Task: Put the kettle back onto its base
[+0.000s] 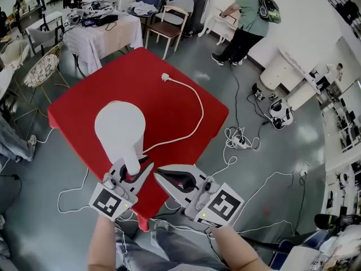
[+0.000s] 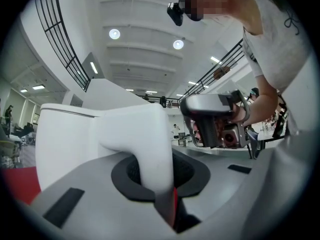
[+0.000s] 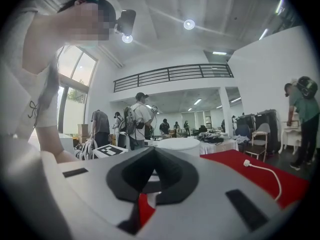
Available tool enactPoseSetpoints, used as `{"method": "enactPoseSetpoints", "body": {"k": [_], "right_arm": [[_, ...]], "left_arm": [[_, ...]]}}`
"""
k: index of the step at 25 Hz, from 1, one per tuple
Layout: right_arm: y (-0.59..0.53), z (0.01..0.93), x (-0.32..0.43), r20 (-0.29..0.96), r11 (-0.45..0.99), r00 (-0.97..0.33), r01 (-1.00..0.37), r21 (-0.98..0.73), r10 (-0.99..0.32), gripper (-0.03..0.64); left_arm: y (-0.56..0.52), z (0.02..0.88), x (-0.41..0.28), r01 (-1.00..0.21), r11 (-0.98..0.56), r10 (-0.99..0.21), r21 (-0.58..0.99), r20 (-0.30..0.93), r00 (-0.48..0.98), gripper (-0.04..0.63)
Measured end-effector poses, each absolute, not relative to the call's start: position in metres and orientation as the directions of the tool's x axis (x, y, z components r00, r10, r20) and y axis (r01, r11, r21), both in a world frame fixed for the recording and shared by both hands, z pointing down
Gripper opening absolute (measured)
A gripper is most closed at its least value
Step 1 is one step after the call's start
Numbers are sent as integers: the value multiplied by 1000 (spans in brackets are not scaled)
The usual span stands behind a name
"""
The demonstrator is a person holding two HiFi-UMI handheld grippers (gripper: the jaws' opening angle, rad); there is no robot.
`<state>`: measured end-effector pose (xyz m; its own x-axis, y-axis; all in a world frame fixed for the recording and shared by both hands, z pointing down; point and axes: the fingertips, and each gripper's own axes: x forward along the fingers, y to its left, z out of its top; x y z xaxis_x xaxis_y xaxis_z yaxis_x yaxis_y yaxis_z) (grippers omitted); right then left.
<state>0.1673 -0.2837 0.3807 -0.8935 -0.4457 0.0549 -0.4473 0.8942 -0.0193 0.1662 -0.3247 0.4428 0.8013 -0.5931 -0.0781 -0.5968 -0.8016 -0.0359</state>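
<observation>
the left gripper (image 1: pixel 138 171) is pinching the handle (image 1: pixel 131 164) of the white kettle (image 1: pixel 119 126), its jaws clamping the handle from both sides. the kettle is sitting upright over the near left part of the red tabletop (image 1: pixel 169 112). the right gripper (image 1: pixel 161 174) is hanging over the tabletop's near edge with its jaws pressed together on nothing.

the base itself is not showing; the white cord (image 1: pixel 197 103) is running across the tabletop and disappearing under the kettle, so the base is probably lying right beneath it. the step in hand looks like the final seating. whether the kettle is already resting on the base cannot be told. the next move is calling for lowering it straight and level until it settles, then spreading the left jaws and drawing back along the handle without tipping it.

the plug (image 1: pixel 165 77) is lying loose near the tabletop's far side. beyond the tabletop's far edge a chair (image 1: pixel 169 24) is standing and a person (image 1: pixel 245 21) is bending over. a power strip (image 1: pixel 240 143) is lying on the floor off the tabletop's right corner. nothing on the tabletop is blocking the kettle.
</observation>
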Motion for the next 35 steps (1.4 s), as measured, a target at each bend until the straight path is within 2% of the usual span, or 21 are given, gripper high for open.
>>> {"method": "enactPoseSetpoints", "body": {"k": [5, 8, 14, 17, 19, 24, 35], "right_arm": [[-285, 377, 156, 51, 900, -899, -436, -18, -434, 8], [-284, 376, 146, 54, 904, -904, -426, -17, -425, 8], [-282, 376, 132, 56, 910, -909, -414, -20, -412, 8], [-278, 375, 119, 48, 913, -912, -408, -24, -407, 8], [-274, 370, 110, 40, 914, -914, -406, -28, -405, 8], [-253, 357, 88, 16, 912, -913, -409, -39, -408, 8], [-212, 334, 60, -11, 872, -872, -490, 7, -490, 8]], "left_arm": [[-312, 446, 159, -508, -859, -506, -59, -52, 861, 113], [-306, 447, 149, -470, -881, -469, -56, -36, 883, 135], [-297, 448, 102, -530, -848, -528, -21, -58, 847, 146], [-284, 443, 81, -555, -831, -553, -41, -37, 832, 132], [-274, 431, 72, -570, -821, -568, -45, -45, 822, 61], [-252, 390, 57, -588, -808, -583, -34, -97, 807, 14], [-216, 325, 39, -557, -828, -551, -69, -87, 830, 9]]}}
